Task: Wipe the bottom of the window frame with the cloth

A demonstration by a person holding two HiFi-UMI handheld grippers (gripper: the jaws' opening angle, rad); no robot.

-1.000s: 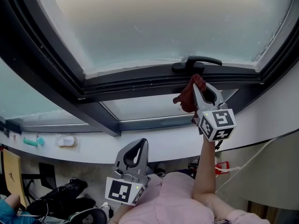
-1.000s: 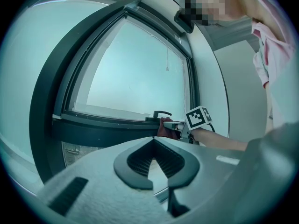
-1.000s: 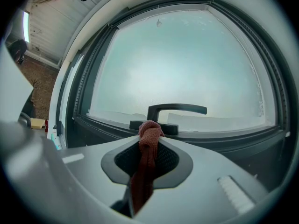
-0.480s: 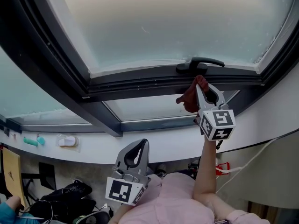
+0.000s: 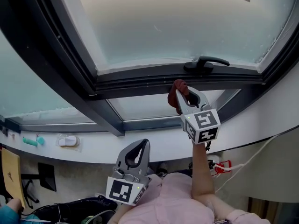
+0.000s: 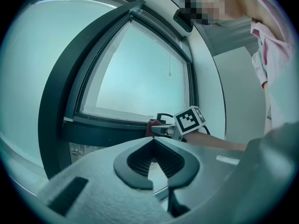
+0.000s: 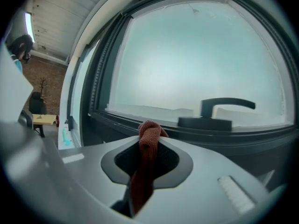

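Red cloth at the dark bottom rail of a frosted window.

The right gripper [image 5: 183, 96] is clamped on the cloth [image 5: 179, 85], which bunches out past the jaw tips and lies against the frame [image 5: 140, 85]; the black handle [image 5: 205, 63] sits at 1 o'clock from it. In the right gripper view the cloth [image 7: 147, 141] hangs down through the closed jaws of the gripper [image 7: 148, 158]. The left gripper [image 5: 136, 153] is low at 6 o'clock, well apart from the window, jaws together on nothing [image 6: 152, 160]. The pale glass [image 5: 177, 22] fills 12 o'clock. A white sill [image 5: 154, 141] curves under the frame, with a teal item [image 5: 32, 142] and a white item [image 5: 67, 141] on it at 8 o'clock. A cable [image 5: 252, 155] trails at 4 o'clock.
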